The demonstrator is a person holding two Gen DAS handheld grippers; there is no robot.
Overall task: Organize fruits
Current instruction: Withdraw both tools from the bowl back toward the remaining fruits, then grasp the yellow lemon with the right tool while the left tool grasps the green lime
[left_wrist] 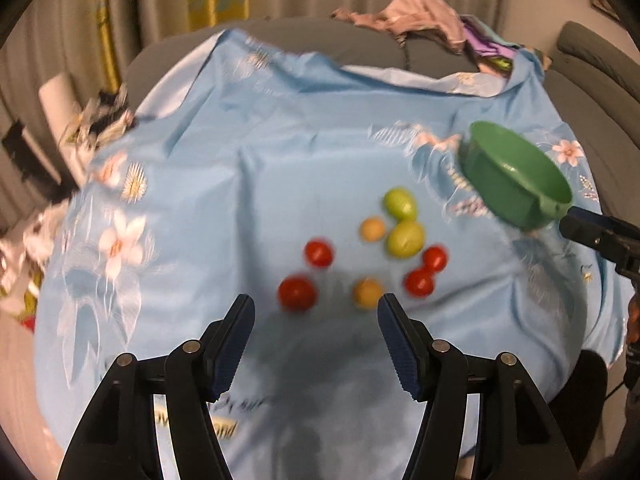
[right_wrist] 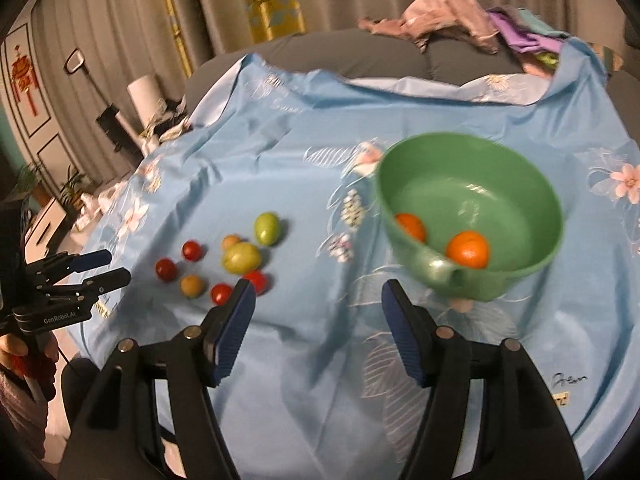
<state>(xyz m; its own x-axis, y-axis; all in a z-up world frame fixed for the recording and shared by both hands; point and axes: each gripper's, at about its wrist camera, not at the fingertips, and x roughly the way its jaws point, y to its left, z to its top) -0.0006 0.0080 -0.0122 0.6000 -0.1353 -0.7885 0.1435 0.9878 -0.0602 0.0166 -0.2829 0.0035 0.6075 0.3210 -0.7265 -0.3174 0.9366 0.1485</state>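
Observation:
Several small fruits lie on a light blue flowered cloth (left_wrist: 248, 184): red ones (left_wrist: 297, 293), two green ones (left_wrist: 400, 204) and two pale orange ones (left_wrist: 367, 293). My left gripper (left_wrist: 316, 312) is open and empty, just short of the cluster. A green bowl (right_wrist: 472, 216) stands to the right and holds two oranges (right_wrist: 468, 249). My right gripper (right_wrist: 316, 300) is open and empty in front of the bowl, with the fruit cluster (right_wrist: 240, 258) to its left. The bowl (left_wrist: 516, 176) also shows at the right in the left wrist view.
A pile of pink and purple clothes (right_wrist: 460, 12) lies on the grey sofa back behind the cloth. A white roll (right_wrist: 144, 92) and clutter stand at the left edge. Curtains hang behind. The left gripper (right_wrist: 108, 266) shows at the left of the right wrist view.

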